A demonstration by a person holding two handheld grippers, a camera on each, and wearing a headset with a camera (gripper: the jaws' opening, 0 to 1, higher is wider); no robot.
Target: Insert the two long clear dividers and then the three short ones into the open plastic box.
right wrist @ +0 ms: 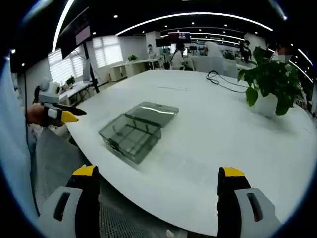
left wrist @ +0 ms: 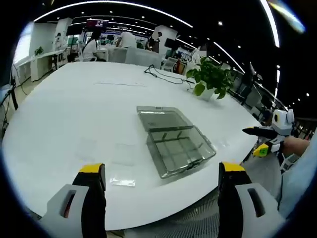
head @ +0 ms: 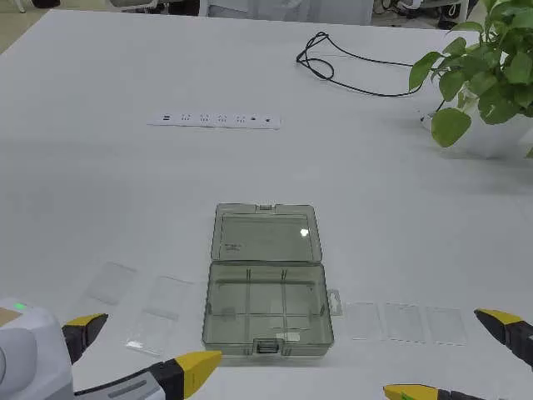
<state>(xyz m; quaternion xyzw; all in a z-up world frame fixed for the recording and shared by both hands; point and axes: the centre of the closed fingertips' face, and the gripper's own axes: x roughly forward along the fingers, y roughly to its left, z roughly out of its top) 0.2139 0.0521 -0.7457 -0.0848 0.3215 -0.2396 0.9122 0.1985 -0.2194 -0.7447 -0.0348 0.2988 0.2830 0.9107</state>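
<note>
The left gripper (left wrist: 161, 170) is found with its jaws spread wide and nothing held between them. The right gripper (right wrist: 158, 172) is likewise fully spread and holds nothing. In the head view both are held low at the near edge of the white table (head: 100, 192), one to each side of the plastic box (head: 266, 312), and neither touches anything.

The plastic box is set near the front edge of the table and is open. Its lid (head: 266, 235) is laid back flat on the far side. The grey-tinted base is crossed by faint lines that mark off compartments. Whether these are fitted dividers or moulded ribs cannot be told.

Three short dividers (head: 404, 322) are laid flat in a row on the table just to the right of the box, apart from it. To the left of the box, clear long dividers (head: 166, 296) are laid flat on the table. Their outlines are faint against the white surface, and their exact number and edges are hard to make out.

Farther back, a white power strip (head: 216, 119) is noted, and beyond it a looped black cable (head: 329, 62). A leafy plant (head: 483, 75) is placed at the far right and is cut off by the edge of the head view. Both grippers are cut off at the bottom of the head view.
</note>
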